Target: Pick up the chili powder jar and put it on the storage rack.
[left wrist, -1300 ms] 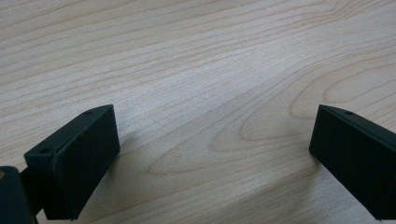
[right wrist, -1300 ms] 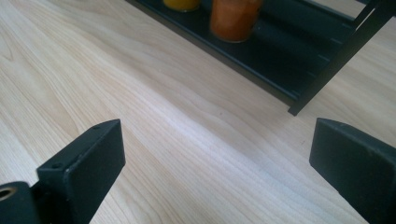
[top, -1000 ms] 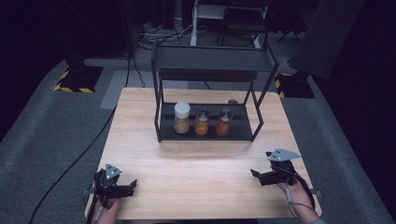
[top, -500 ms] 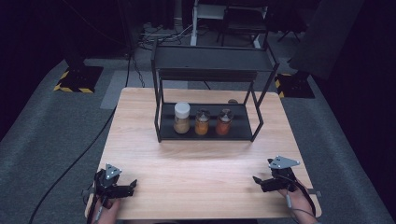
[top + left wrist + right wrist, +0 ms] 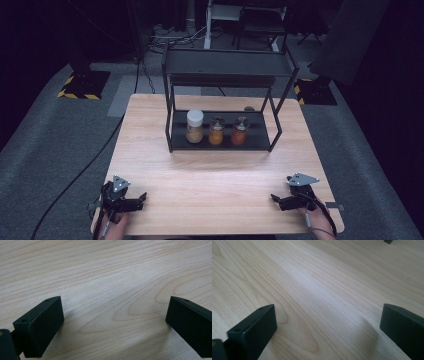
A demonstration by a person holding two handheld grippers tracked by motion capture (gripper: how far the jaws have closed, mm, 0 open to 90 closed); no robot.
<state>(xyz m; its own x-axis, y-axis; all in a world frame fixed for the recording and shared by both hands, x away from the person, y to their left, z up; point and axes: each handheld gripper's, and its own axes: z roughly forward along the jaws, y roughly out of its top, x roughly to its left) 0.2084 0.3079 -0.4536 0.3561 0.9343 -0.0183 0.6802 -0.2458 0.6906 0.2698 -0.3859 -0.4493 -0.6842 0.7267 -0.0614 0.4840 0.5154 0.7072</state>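
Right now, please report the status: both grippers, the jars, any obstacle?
Left gripper and right gripper open, empty, at near table edge. Three jars upright on rack lower shelf. Rack posts flank the jars.

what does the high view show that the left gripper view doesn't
The high view alone takes in the black rack with three jars on its lower shelf: a white-lidded jar, an orange jar and a red-orange jar, plus the right gripper. The left gripper view alone gives the close wood grain between the left gripper and its wide-apart jaws. Both share the wooden table and the left gripper.
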